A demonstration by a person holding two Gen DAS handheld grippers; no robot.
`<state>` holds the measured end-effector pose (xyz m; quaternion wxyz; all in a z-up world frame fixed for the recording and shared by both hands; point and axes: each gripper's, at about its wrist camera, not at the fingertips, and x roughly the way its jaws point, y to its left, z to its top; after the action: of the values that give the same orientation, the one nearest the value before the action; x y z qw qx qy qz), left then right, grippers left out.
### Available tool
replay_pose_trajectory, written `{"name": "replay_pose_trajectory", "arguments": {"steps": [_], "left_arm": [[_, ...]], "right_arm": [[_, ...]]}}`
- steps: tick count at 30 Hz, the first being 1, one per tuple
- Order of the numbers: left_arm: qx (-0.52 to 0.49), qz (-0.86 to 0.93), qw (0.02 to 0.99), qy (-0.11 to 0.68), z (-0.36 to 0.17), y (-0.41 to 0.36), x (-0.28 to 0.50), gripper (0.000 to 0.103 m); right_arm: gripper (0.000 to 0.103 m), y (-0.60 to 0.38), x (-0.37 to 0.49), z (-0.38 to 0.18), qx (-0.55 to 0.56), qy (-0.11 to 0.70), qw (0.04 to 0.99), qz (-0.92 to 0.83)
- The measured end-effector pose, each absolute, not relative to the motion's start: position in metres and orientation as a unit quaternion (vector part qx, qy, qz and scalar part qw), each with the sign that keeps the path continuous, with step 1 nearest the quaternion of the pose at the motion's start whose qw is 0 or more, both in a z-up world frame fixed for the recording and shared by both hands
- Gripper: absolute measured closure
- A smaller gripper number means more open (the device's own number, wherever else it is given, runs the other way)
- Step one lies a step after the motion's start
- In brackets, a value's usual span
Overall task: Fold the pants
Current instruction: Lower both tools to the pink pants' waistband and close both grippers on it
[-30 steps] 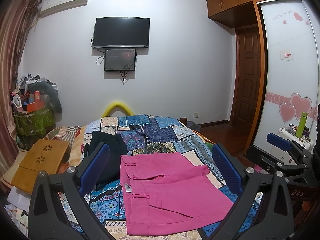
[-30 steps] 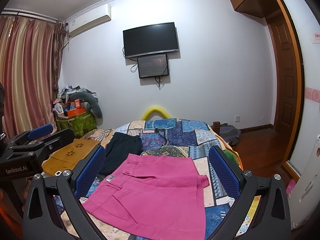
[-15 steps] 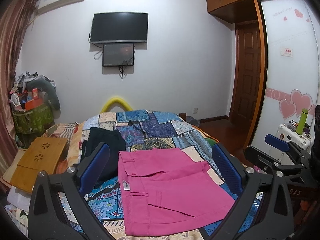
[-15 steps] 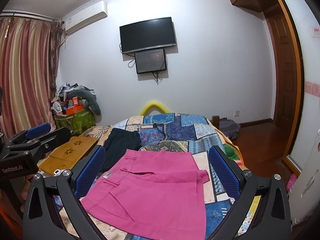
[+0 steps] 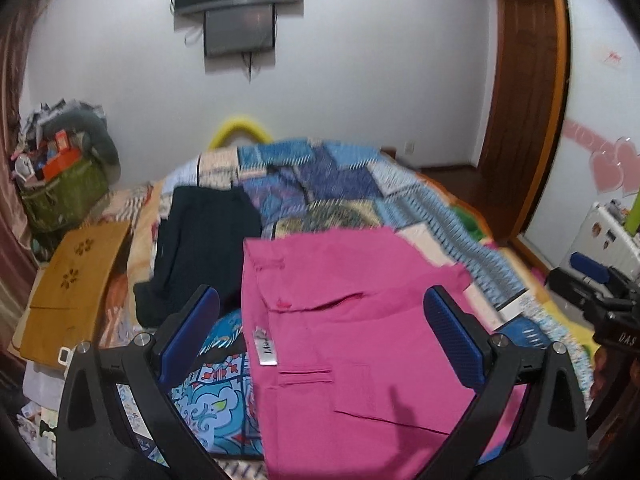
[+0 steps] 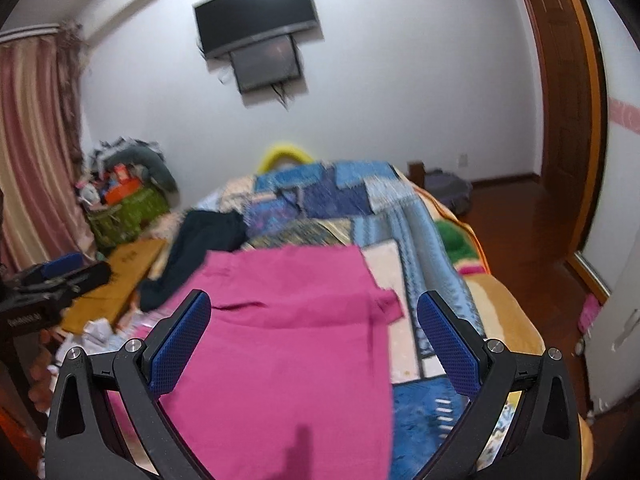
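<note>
From the left wrist, the left gripper (image 5: 320,320) is hovering wide open and empty above the folded bright pink cotton pants (image 5: 352,344), which are lying on the patchwork quilt (image 5: 340,188) beside a dark folded garment (image 5: 200,236). From the right wrist, the right gripper (image 6: 314,322) is likewise gaping empty over the pants (image 6: 288,344); the approach seems underway, and the next move calls for both descending to pinch an edge.

"DAS" in white on the right tool (image 5: 612,312); small label (image 5: 266,344) on the pink pants (image 5: 360,340) unreadable.
</note>
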<state>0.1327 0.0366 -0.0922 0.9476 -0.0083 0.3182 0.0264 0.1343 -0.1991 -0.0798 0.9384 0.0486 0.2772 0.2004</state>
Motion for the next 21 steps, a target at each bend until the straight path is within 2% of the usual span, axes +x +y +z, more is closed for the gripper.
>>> {"name": "replay_pose_trajectory", "arguments": {"steps": [5,6,10,12,16,19,21], "left_arm": [[-0.004,0.037,0.925,0.378,-0.128,0.055,0.171,0.0],[-0.006,0.036,0.921,0.387,-0.132,0.057,0.176,0.0],[-0.019,0.033,0.897,0.44,-0.16,0.074,0.199,0.012],[-0.025,0.033,0.888,0.459,-0.17,0.082,0.206,0.017],[-0.036,0.028,0.866,0.498,-0.188,0.095,0.22,0.037],[-0.048,0.022,0.852,0.521,-0.198,0.103,0.228,0.047],[-0.053,0.021,0.847,0.528,-0.202,0.107,0.233,0.049]], "right_arm": [[0.001,-0.209,0.164,-0.109,0.031,0.33,0.926,0.182],[0.004,-0.212,0.171,-0.116,0.029,0.34,0.923,0.181],[0.012,-0.214,0.195,-0.136,0.014,0.377,0.908,0.183],[0.02,-0.214,0.203,-0.143,0.012,0.389,0.901,0.192],[0.033,-0.21,0.221,-0.157,0.012,0.422,0.88,0.217],[0.041,-0.206,0.236,-0.164,0.009,0.437,0.87,0.227],[0.044,-0.202,0.242,-0.168,0.008,0.443,0.864,0.239]]}}
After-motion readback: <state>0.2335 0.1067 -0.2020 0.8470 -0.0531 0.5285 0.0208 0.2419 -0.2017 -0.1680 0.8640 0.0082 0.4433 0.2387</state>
